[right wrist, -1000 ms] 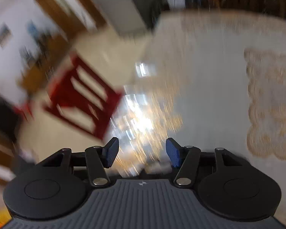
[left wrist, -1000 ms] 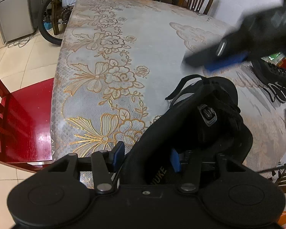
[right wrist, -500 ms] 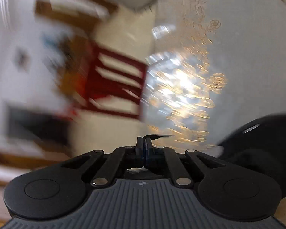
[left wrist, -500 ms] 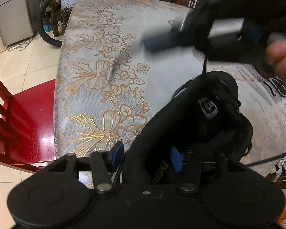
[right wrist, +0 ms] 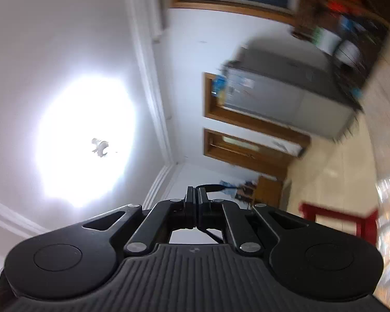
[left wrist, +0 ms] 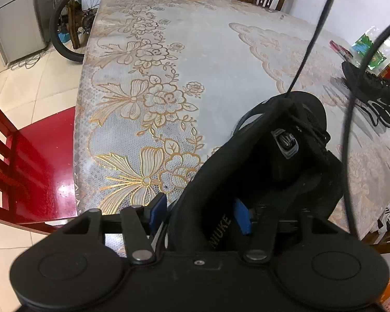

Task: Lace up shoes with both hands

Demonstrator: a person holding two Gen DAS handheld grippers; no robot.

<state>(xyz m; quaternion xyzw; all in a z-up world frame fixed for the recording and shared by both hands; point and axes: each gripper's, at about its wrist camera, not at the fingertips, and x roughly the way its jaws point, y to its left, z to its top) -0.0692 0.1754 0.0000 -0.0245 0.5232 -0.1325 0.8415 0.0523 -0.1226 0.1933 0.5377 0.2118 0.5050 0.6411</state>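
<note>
Two claws are mine. My left claw [left wrist: 198, 215] pinches the heel side of the black shoe [left wrist: 273, 161], which sits on the flowery table [left wrist: 208, 52]; its jaws have just opened a little wider. My right claw [right wrist: 195, 202] is pressed together on the black lace [right wrist: 211, 187], which runs up from the shoe, and points toward the ceiling.

Black shoe [left wrist: 260, 161] with gold lettering at the heel, black lace [left wrist: 309, 46] rising from it; blue pads [left wrist: 243, 219] on black fingers; second black shoe [left wrist: 374, 96] with a white stripe. Pale grey tablecloth [left wrist: 215, 59] patterned with gold-outlined flowers and leaves; glossy red chair [left wrist: 33, 161] over cream floor tiles [left wrist: 25, 91]; black bicycle tyre [left wrist: 58, 36]; grey fridge [left wrist: 15, 18].
</note>
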